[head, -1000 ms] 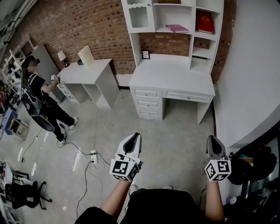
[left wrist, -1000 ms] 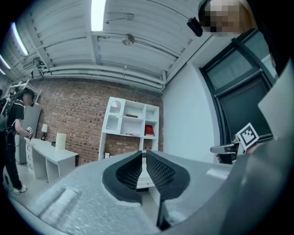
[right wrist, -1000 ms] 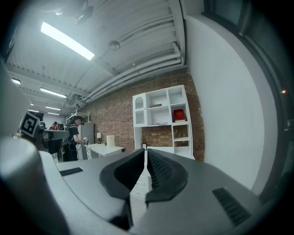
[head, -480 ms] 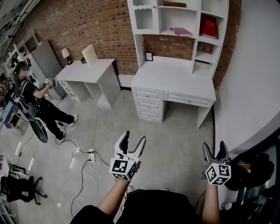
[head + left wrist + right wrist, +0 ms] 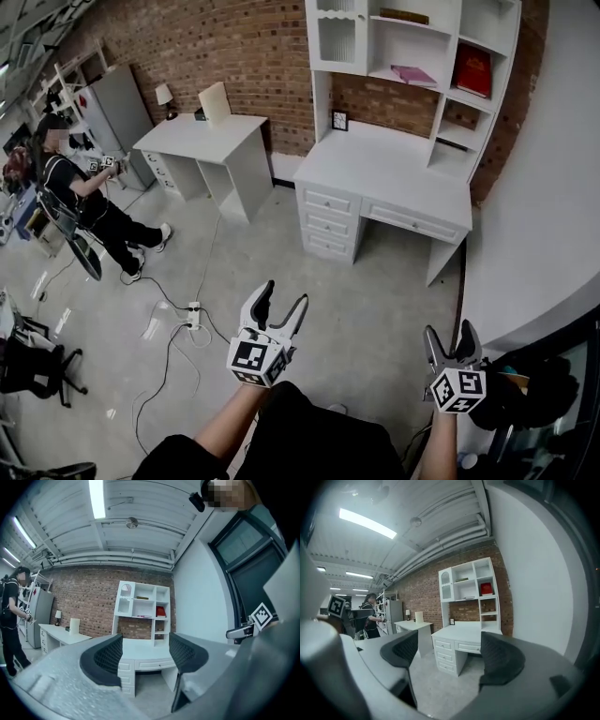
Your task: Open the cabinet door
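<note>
Both sets of jaws, pressed together a second ago, have just been opening and now stand spread wide with nothing between them; the right gripper (image 5: pixel 449 332) also sits lower in the head view than before. Nearest the operator, the left gripper (image 5: pixel 285 294) and the right gripper are held out over the floor (image 5: pixel 375 281), well apart from each other and from all furniture. Each gripper view confirms the state: the ribbed pads (image 5: pixel 108 656) frame only the distant room. A power strip (image 5: pixel 195 309) with trailing cable lies on the floor to the left of the left gripper. Beyond stands the white desk (image 5: pixel 394 173) with drawers, and on its back edge the hutch (image 5: pixel 320 98). The cabinet door (image 5: pixel 337 37), a glazed panel at the hutch's upper left, appears closed and is far from either gripper. The step in hand is judged to be the approach. To do it well: step clear of the cable, keep the jaws spread, select one gripper, raise it level with the door, and close only once the knob or edge lies squarely between the pads; no knob can be made out from here. A person (image 5: pixel 80 187) works at the far left, clear of the route.
</note>
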Motion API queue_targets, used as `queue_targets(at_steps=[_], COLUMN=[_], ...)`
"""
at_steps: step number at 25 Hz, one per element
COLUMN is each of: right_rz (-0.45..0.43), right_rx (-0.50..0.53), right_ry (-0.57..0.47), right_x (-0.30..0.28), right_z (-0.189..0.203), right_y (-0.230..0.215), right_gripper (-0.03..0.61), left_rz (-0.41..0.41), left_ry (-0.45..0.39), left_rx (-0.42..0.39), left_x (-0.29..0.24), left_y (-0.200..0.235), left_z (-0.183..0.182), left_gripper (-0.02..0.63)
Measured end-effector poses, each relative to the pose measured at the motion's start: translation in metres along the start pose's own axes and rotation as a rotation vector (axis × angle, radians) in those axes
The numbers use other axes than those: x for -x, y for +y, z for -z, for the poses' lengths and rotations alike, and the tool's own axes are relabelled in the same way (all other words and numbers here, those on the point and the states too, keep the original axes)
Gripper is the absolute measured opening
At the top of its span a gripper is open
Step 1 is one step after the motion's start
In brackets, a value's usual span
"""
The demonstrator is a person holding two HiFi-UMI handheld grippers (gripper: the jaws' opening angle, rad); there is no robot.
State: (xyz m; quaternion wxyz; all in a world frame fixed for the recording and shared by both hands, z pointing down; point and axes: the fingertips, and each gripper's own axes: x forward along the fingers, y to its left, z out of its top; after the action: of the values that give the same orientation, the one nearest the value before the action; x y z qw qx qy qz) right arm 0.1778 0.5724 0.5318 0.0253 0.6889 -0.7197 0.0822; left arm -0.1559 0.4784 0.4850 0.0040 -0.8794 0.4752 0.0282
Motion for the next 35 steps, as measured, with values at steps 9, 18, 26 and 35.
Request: queue_targets(at_steps=[9,18,26,35], right_rz=[-0.009,-0.003,0.056,0.157], right_rx=[-0.044,0.024,0.02,-0.003], right_ry=[0.026,0.077,0.088,0.098], right_x=[-0.002,-0.025,-0.069,-0.176], right_z=[0.02,0.033,0.022,-0.01], right_y=[-0.007,-0.002,-0.029,-0.048], right_gripper=[0.405,0.405,0.405,0.405], left_rz=[-0.022,0.012,0.029,0.029], left_ry=[0.029,0.03,0.032,0.024], left_rx=[-0.02,-0.011,0.026,0.084], left_x=[0.008,-0.027,-0.09,-0.173], left_y=[-0.005,0.004,0.024,0.1], left_z=[0.006,0.012,0.023,0.019], left_gripper=[0.299,0.299,0.299,0.299])
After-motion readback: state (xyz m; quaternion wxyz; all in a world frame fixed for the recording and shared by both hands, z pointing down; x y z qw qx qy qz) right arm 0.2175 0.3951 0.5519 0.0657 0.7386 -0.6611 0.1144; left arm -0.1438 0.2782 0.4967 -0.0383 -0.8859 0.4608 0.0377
